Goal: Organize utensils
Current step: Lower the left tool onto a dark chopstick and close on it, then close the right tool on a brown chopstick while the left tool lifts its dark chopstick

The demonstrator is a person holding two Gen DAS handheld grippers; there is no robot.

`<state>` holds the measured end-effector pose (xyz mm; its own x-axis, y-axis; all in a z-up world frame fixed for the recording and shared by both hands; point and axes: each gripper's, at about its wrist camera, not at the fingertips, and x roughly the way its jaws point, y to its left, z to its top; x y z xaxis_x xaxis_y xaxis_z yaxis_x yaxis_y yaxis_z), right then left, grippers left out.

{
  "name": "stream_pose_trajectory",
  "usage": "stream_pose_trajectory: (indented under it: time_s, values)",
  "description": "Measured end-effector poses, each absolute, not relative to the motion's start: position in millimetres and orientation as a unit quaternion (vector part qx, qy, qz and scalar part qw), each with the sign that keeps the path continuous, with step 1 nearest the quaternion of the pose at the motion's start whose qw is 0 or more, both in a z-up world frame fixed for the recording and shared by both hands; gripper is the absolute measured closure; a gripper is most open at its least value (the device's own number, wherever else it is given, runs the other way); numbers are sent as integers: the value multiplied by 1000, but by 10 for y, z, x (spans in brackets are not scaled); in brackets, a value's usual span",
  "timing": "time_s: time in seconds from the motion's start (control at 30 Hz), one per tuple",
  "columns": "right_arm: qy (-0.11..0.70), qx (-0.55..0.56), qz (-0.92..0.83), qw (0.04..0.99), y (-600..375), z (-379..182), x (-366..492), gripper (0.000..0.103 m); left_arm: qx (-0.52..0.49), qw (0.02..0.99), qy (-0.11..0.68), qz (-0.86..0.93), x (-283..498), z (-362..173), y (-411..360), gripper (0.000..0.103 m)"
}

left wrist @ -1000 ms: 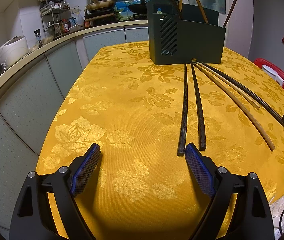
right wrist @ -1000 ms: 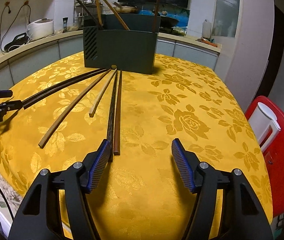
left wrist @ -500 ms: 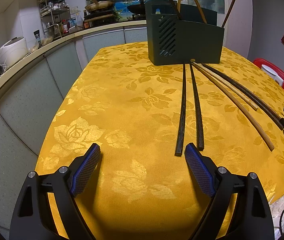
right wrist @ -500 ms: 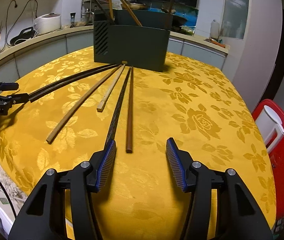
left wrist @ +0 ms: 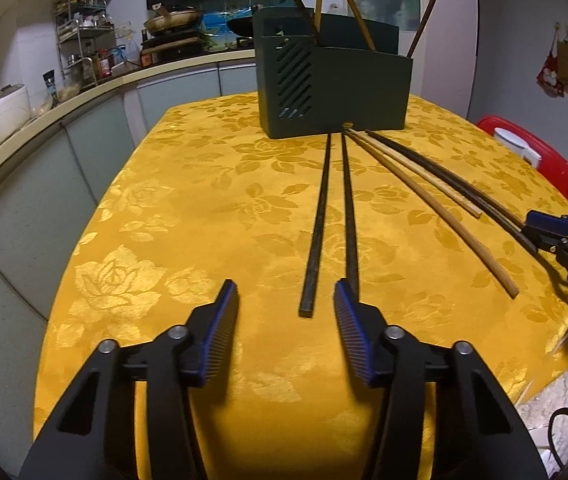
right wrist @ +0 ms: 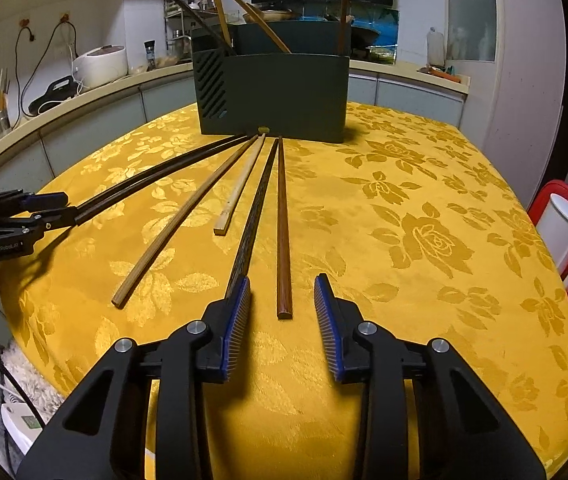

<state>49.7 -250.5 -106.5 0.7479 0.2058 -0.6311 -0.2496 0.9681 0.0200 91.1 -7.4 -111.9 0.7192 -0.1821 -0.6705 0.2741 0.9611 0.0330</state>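
Two grippers angled down at table, left gripper and right gripper closing, pads clear of chopsticks.

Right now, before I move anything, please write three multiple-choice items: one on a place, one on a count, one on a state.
1. The loose chopsticks have their far tips: A near the holder's foot; B at the table's edge; C in the holder.
2. The standing chopsticks number: A two; B four; C seven.
3. The holder: A stands upright; B lies tipped; C hangs.
Key: A, the tips meet by its base; B, four stick out above its rim; A, it rests on the cloth.
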Motion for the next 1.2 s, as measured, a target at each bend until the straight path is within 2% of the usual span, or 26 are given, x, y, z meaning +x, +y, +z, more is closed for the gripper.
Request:
stream_pose_trajectory:
  time_s: [0.13, 0.2, 0.27, 0.43, 0.5, 0.83, 1.2]
  values:
    - [333, -29, 123, 934, -2508, -1069, 511, 71, 66, 926, 349, -129, 927, -1125, -99, 62]
    - [333, -26, 123, 935, -2510, -1068, 523, 76, 68, 925, 347, -135, 933, -1124, -120, 68]
    - [333, -26, 121, 935, -2508, -1068, 528, 79, 72, 925, 345, -143, 920, -1127, -145, 78]
    - [334, -22, 113, 935, -2504, -1063, 537, 90, 85, 923, 342, -155, 886, -1130, -211, 95]
    - [334, -26, 115, 935, -2481, -1062, 534, 94, 85, 922, 344, -155, 888, -1128, -215, 95]
    - [347, -21, 120, 930, -2451, -1023, 500, 96, 95, 928, 330, -144, 803, -955, -151, 95]
    - [295, 21, 130, 946, -2607, -567, 274, 96, 81, 947, 286, -124, 656, -509, 5, 96]
